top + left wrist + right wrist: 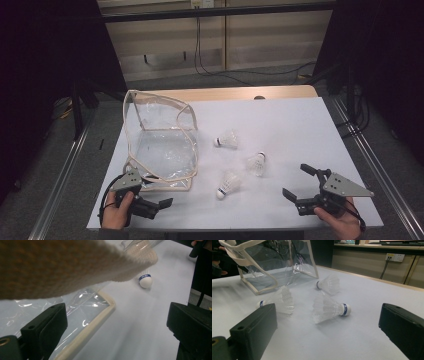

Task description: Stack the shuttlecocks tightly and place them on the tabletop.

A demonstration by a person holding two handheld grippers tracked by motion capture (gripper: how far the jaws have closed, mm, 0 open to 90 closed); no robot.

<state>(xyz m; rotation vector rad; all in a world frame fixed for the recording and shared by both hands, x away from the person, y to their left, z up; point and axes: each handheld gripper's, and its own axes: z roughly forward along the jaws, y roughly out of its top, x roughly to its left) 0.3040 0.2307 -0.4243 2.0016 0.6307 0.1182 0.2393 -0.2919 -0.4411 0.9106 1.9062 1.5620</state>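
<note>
Three shuttlecocks between wide-open left gripper and right gripper; untouched

- In the left gripper view, a blurred woven strap of the clear bag covers the upper left, hiding most of the bag behind it.
- Beyond that strap, one shuttlecock shows just its cork; its feathers are hidden.
- The print on its blue band is too small to read.
- In the right gripper view, the bag's top is cut off by the upper edge.

Three white shuttlecocks on sides beside upright clear bag.
</note>
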